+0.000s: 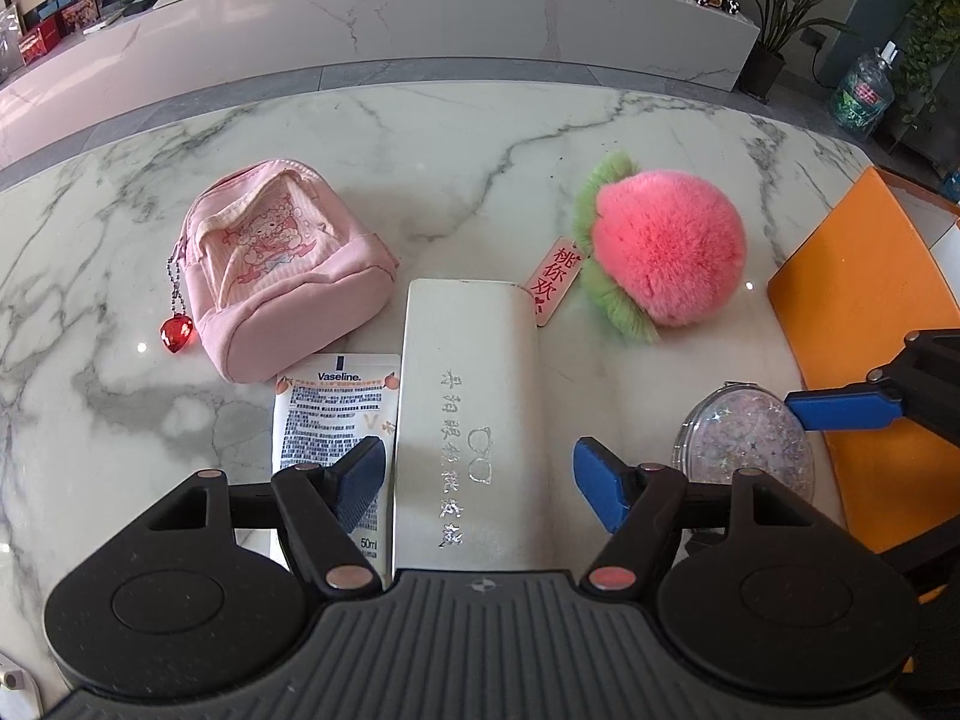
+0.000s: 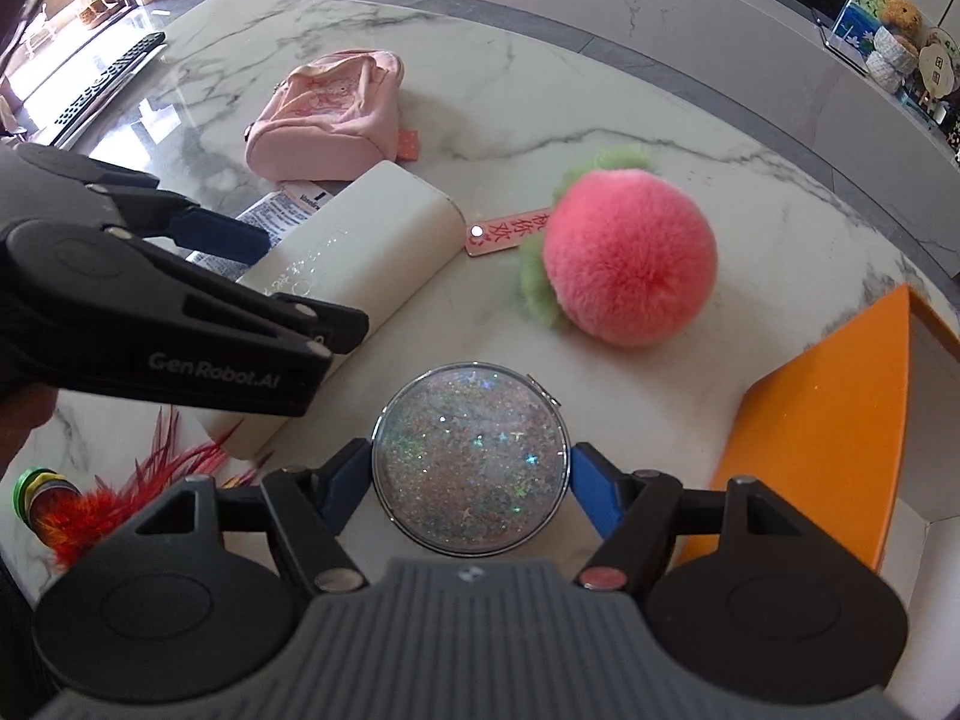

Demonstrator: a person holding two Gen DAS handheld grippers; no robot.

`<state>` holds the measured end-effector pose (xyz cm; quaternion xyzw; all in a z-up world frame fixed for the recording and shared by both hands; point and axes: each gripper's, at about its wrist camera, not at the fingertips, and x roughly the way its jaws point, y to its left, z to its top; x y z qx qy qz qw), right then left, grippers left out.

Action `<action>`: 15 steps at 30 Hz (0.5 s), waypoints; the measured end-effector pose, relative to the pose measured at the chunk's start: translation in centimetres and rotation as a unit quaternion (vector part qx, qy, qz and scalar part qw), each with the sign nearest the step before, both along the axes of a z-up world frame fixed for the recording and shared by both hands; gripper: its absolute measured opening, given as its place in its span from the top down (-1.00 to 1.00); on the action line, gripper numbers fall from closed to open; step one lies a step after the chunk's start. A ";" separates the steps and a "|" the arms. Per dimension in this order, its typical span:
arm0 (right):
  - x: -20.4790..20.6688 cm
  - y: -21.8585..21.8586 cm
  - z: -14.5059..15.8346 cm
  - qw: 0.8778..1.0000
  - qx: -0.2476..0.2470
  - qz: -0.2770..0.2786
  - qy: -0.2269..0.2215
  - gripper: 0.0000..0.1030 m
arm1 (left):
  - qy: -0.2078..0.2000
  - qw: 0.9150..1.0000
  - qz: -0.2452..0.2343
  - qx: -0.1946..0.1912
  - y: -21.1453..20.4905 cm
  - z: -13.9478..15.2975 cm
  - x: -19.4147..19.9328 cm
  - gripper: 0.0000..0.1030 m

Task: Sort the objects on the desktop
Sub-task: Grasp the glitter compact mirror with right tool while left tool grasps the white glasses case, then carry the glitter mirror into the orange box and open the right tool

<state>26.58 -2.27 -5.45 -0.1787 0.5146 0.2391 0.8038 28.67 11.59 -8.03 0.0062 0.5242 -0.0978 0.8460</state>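
A white glasses case (image 1: 474, 396) lies lengthwise on the marble table (image 1: 456, 144). My left gripper (image 1: 480, 486) stands open astride its near end, with a gap between each blue pad and the case. In the right wrist view a round glitter compact (image 2: 470, 459) sits between the pads of my right gripper (image 2: 470, 480), and both pads press on its rim. The same compact (image 1: 744, 450) shows at the lower right of the left wrist view, under a blue right fingertip (image 1: 840, 411). The case (image 2: 360, 240) runs diagonally under the left gripper's fingers (image 2: 216, 234).
A pink mini backpack (image 1: 282, 264) with a red heart charm, a Vaseline sachet (image 1: 330, 414) and a fluffy peach plush (image 1: 660, 252) with a pink tag surround the case. An orange box (image 2: 840, 420) stands to the right. A red feather toy (image 2: 78, 510) lies near left.
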 end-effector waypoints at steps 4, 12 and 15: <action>-0.8 -0.7 1.0 1.000 0.004 0.008 -0.011 -0.42 | 0.005 1.000 -0.011 0.028 -1.2 -0.6 0.4 -0.59; -2.4 -1.6 2.6 0.999 0.025 0.020 -0.023 -0.42 | 0.007 0.999 0.010 0.032 -0.8 -1.1 0.2 -0.35; -2.9 -2.2 3.7 0.998 0.040 0.020 -0.033 -0.42 | -0.008 0.999 0.023 0.027 -0.6 -0.1 -0.5 -0.35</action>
